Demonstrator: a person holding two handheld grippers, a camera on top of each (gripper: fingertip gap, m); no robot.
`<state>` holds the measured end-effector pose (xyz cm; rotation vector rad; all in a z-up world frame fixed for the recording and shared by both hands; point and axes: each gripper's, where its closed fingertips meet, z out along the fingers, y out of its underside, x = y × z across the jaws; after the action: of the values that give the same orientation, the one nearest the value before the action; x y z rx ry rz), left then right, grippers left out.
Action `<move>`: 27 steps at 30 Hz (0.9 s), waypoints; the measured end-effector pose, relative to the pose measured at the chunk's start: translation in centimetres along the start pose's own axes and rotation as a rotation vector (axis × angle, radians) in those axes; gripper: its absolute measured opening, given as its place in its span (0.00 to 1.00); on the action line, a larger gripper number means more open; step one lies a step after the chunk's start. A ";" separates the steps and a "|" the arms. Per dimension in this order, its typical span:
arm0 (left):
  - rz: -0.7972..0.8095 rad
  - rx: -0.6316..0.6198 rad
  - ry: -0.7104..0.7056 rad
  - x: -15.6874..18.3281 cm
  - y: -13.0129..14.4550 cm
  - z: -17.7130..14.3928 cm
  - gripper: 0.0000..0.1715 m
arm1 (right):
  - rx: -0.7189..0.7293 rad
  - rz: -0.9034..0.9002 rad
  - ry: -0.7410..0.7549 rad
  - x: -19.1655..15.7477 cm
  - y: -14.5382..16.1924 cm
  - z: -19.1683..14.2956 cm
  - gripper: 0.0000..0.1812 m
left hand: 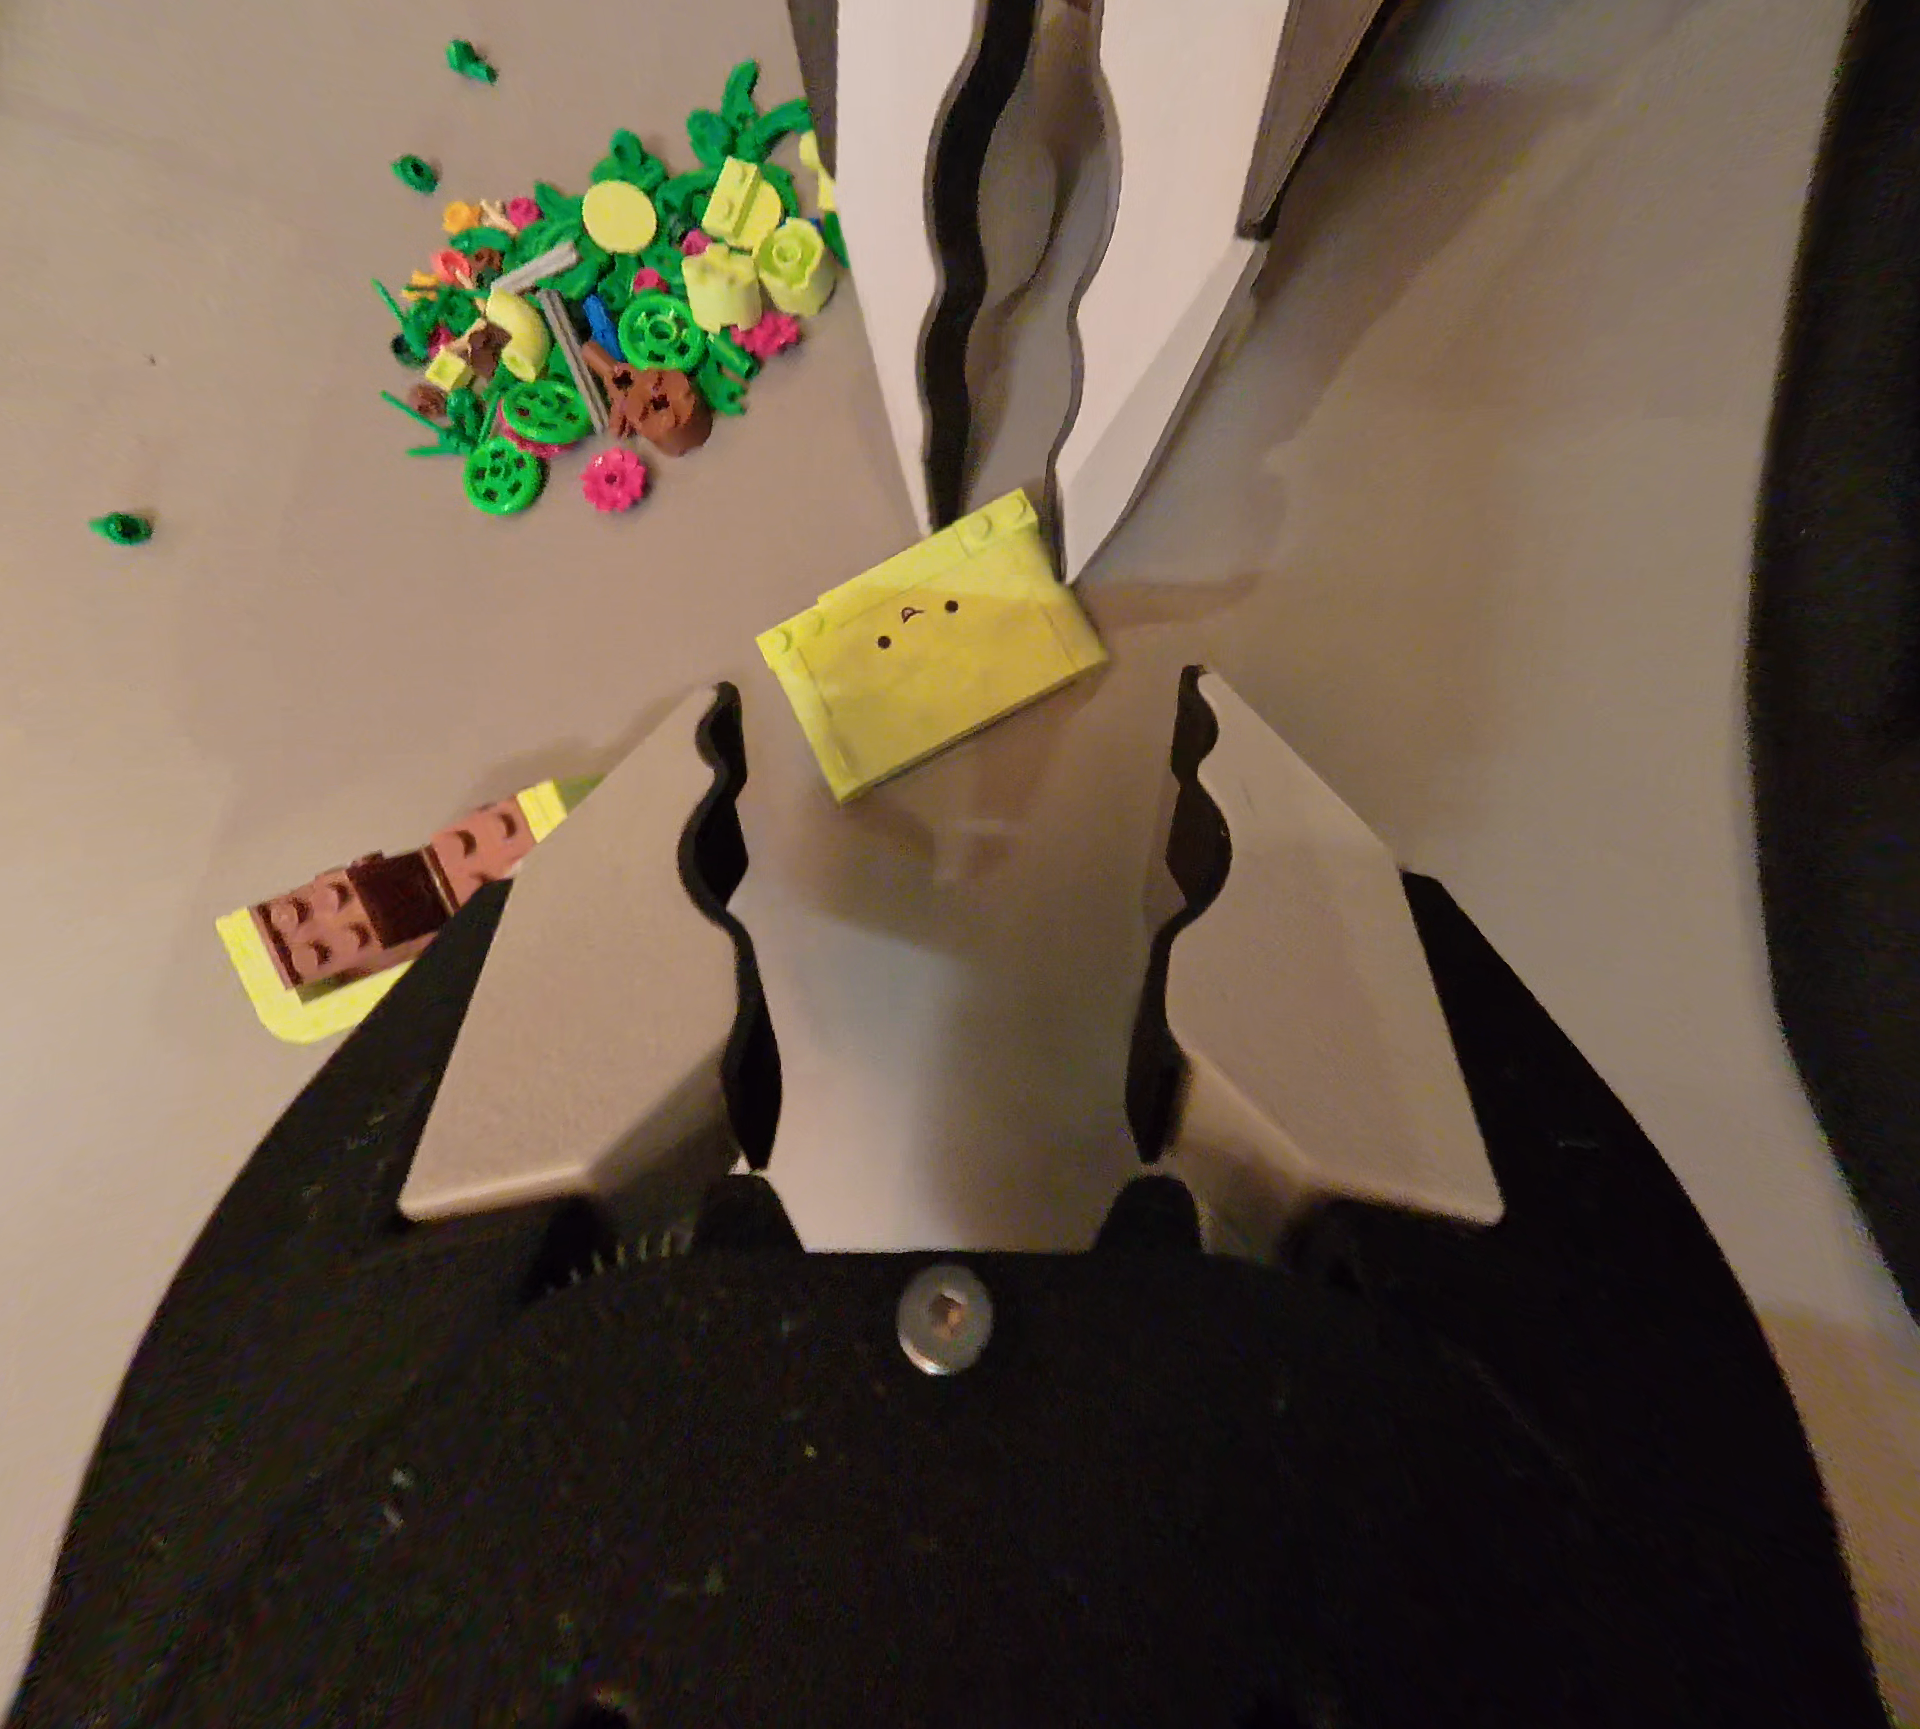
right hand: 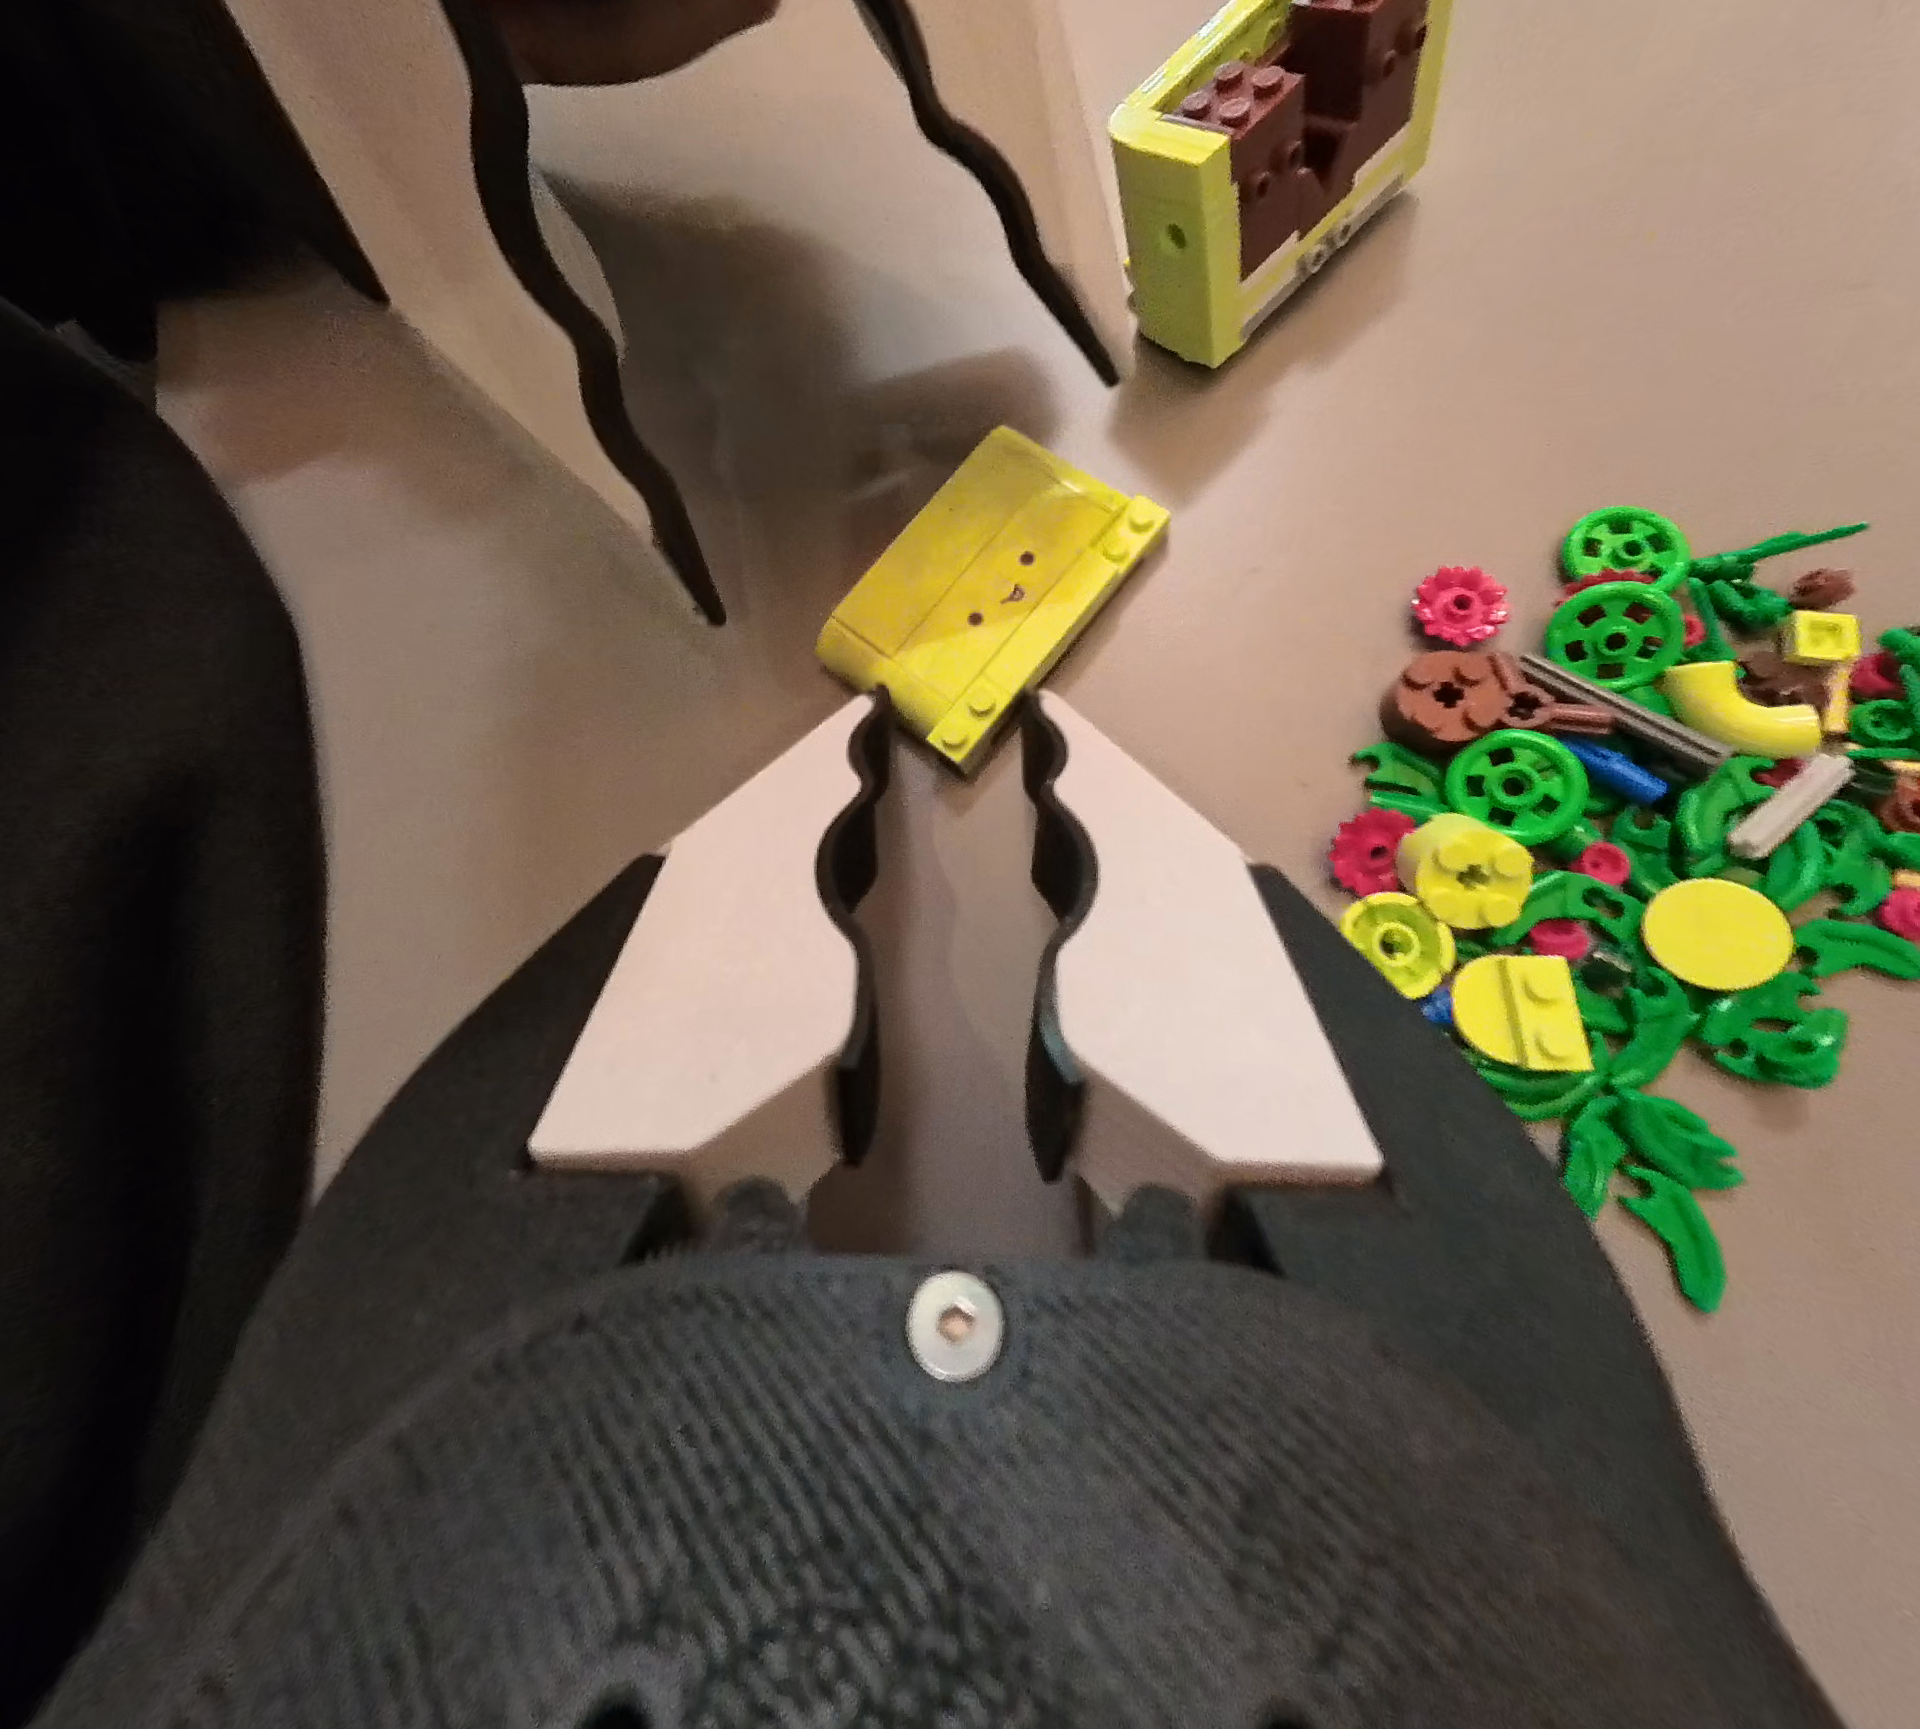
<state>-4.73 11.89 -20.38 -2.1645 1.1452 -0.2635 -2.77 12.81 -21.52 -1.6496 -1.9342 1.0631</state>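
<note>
Lime-yellow flat brick panel with a tiny dotted face (left hand: 925,651) sits mid-scene on the beige tabletop (left hand: 208,17), its studded far end nipped by the right gripper (right hand: 951,708).

Far left, a lone green plastic bit (left hand: 123,528) lies apart from the rest. Right of it is the loose pile of green, yellow, pink and brown toy pieces (left hand: 603,308). Nearer, partly hidden behind a finger, is the lime-framed block of brown studded bricks (left hand: 353,921).

Next comes the left gripper (left hand: 956,703), its claw spread wide, with the panel's near corner just beyond its tips and touching neither finger.

Beyond it, the right gripper's claw is pressed onto the panel with only its very tips, on a narrow strip at one end. That hold looks thin. The panel could pivot or slip out under any sideways nudge, and a bump from the spread left fingers would likely twist it loose. A swing leftward risks scattering the pile.
</note>
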 end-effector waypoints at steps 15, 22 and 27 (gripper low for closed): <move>0.049 0.029 -0.005 0.8 0.1 1.3 0.47 | -0.043 -0.123 -0.112 -0.7 1.7 -1.5 0.03; 0.130 0.130 0.061 2.9 -1.6 2.7 0.41 | -0.054 -0.142 -0.168 -1.1 2.7 -2.5 0.03; 0.112 0.125 0.072 2.8 -1.7 3.0 0.25 | -0.036 -0.134 -0.097 0.1 2.6 -2.8 0.06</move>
<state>-0.54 11.73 -21.88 -1.9888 1.2516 -0.3570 0.87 13.75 -21.68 -1.4880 -2.1054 1.0798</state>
